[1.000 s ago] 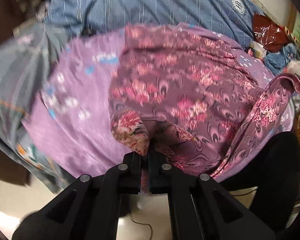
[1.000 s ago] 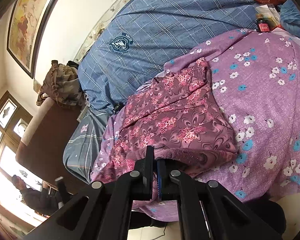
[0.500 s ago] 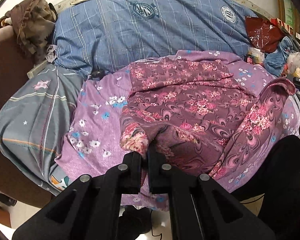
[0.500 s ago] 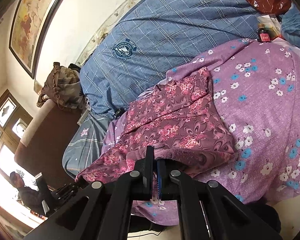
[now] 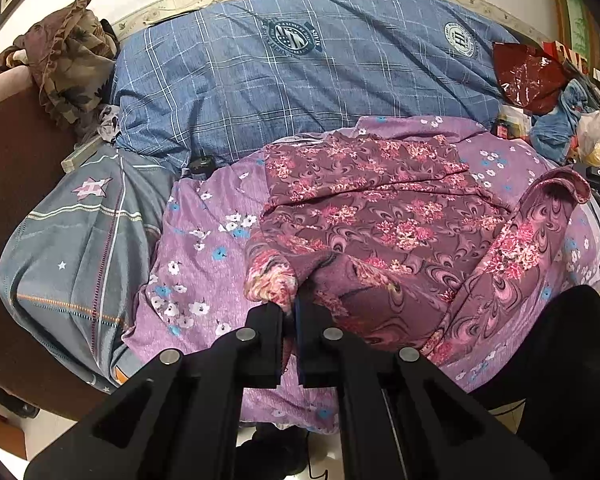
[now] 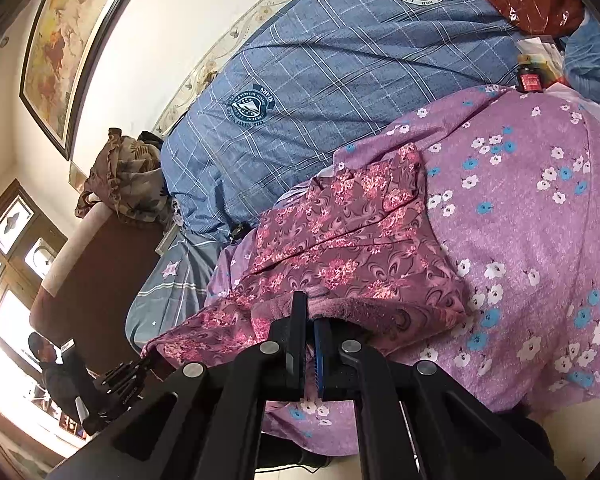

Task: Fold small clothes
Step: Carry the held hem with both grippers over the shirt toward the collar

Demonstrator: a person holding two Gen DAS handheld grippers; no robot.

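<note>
Jaws on both hand-held tools are pressed together on cloth: the left gripper point(image 5: 291, 312) pinches the near left edge of a maroon floral garment point(image 5: 380, 216), and the right gripper point(image 6: 309, 322) clamps the near right edge, where the fabric's plain fleecy inside rolls outward. Between the two pinch points the near hem hangs in a shallow sag, which suggests the person is holding the edge by two corners so that it can be carried over the rest of the garment in one fold. The far part of the garment lies flat on a purple flowered sheet point(image 5: 204, 256) spread over a bed, a sensible base because it keeps the bulk of the cloth still while only the held edge is raised. In the left wrist view one length of the garment, probably a sleeve point(image 5: 536, 236), stands up in a loose arc at the right, with the other tool's black body just beyond it; that piece will likely need tucking in before the fold sits square. Behind the garment a blue checked quilt point(image 5: 300, 80) is bunched against the wall, with a grey striped pillow point(image 5: 72, 248) to the left and a red foil bag point(image 5: 528, 76) among clutter to the right. A brown patterned cloth point(image 5: 68, 60) is draped over the dark headboard. Judged from how things lie, the fold is only begun and the lifted edge has yet to be laid down.
</note>
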